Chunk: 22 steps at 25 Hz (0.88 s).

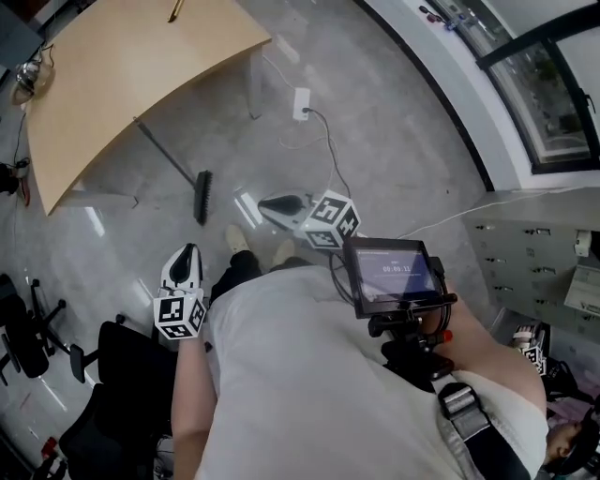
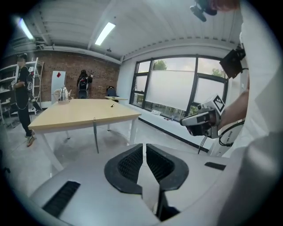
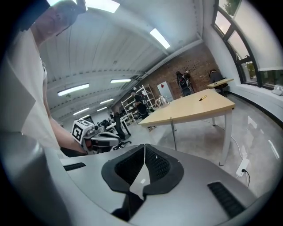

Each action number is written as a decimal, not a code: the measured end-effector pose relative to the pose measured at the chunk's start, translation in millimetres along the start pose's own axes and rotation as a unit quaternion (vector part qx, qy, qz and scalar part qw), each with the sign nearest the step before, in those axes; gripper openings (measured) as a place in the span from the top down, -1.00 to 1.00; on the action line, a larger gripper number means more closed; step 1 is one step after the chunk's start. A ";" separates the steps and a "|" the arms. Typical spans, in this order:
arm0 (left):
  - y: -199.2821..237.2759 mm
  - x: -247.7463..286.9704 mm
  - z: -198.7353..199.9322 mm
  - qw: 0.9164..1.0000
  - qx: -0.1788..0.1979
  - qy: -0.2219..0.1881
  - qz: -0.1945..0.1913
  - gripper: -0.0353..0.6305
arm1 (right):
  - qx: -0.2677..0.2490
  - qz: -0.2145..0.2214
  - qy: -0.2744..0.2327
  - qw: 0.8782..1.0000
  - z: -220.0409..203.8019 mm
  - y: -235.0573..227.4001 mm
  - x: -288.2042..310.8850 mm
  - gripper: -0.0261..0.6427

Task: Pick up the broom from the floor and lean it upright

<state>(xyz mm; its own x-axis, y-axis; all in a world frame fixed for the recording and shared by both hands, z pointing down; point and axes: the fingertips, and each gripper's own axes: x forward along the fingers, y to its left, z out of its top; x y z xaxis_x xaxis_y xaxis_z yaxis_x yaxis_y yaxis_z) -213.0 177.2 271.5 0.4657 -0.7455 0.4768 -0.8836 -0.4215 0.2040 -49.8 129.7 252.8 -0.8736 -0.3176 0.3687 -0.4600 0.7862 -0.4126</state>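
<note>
Broom (image 1: pixel 200 192) stands propped against the edge of the wooden table (image 1: pixel 122 84): its dark brush head rests on the grey floor (image 1: pixel 394 159) and its thin handle slants up to the tabletop's rim. In both gripper views the handle shows as a slim pole upright at the table's near edge.

Left gripper (image 1: pixel 190 250) is held up close to the person's body, well apart from the broom. Its jaws stand almost together with only a thin slit between the ribbed pads, and nothing lies in that slit. Right gripper (image 1: pixel 265 202) is also raised in front of the person, pointing out over the floor. Its jaws are closed pad to pad and hold nothing.

A pen (image 1: pixel 175 9) lies on the far part of the tabletop. On the floor beyond the broom sits a white socket block (image 1: pixel 302 103), its cable trailing back toward the person. The person's shoes (image 1: pixel 238 238) show just behind the brush head. A black chair (image 1: pixel 37 323) stands at the left
</note>
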 end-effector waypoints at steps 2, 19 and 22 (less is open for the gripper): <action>-6.4 -3.5 3.4 1.000 0.000 -0.006 -0.001 0.81 | -0.009 0.004 -0.009 1.000 2.4 9.9 -4.9 0.86; -24.3 -12.7 43.5 0.998 0.016 -0.056 0.017 0.81 | -0.074 0.028 -0.064 0.995 44.7 24.4 -20.7 0.86; -18.4 -17.9 43.3 0.998 0.013 -0.058 0.026 0.81 | -0.080 0.033 -0.060 0.994 47.9 25.8 -11.3 0.86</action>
<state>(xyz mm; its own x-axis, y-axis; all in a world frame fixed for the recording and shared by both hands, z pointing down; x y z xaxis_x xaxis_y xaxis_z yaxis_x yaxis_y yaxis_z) -202.9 175.9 222.1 0.4237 -0.8207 0.3833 -0.9055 -0.3937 0.1582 -59.4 128.2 198.1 -0.9184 -0.3151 0.2390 -0.3775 0.8788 -0.2919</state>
